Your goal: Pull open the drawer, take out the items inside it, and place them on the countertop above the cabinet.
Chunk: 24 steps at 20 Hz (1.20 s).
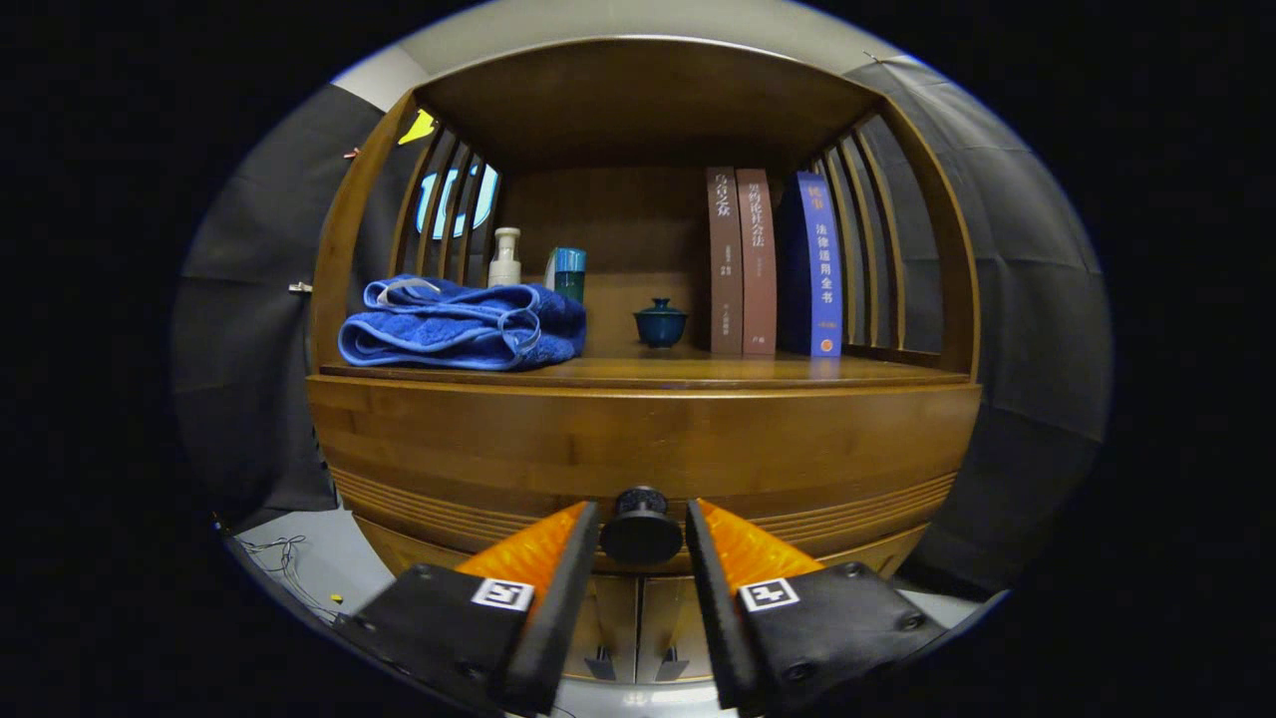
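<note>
Here, in the claw's own view, we see the claw [641, 534] set around the dark round knob [640, 526] of the drawer [638, 449]; its two fingers stand on either side of the knob, close to it, though we cannot tell whether both press on it. The drawer front looks flush with the wooden cabinet [344, 259]. On the bench [688, 371] above it lie a folded blue towel [461, 324], a pale pump bottle [505, 257] and a teal container [566, 271] behind it, a small dark lidded cup [660, 322], and three upright books [776, 261] near the right slats.
</note>
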Tool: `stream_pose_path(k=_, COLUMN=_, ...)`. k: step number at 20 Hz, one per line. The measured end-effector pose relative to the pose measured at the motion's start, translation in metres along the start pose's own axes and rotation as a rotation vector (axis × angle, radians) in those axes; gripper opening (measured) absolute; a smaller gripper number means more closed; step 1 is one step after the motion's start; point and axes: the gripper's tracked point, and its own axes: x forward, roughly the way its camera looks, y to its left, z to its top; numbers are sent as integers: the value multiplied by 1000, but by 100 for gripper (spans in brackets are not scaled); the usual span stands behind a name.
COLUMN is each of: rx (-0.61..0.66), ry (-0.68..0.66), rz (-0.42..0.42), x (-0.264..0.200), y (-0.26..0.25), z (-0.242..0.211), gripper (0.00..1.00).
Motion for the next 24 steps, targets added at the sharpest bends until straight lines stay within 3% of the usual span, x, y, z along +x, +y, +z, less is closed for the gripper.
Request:
stream_pose_path(k=2, rx=-7, ry=34, rz=-9, x=0, y=1, z=-7, gripper=56)
stream_pose_path(k=7, rx=16, ry=26, rz=-7, x=3, y=-3, z=-5, gripper=34)
stream_pose_path(k=12, rx=-2, ry=40, rz=-12, x=-13, y=-2, z=-7, gripper=35)
stream_pose_path(k=24, rx=37, ry=43, rz=-1, x=-124, y=-7, z=-15, gripper=34)
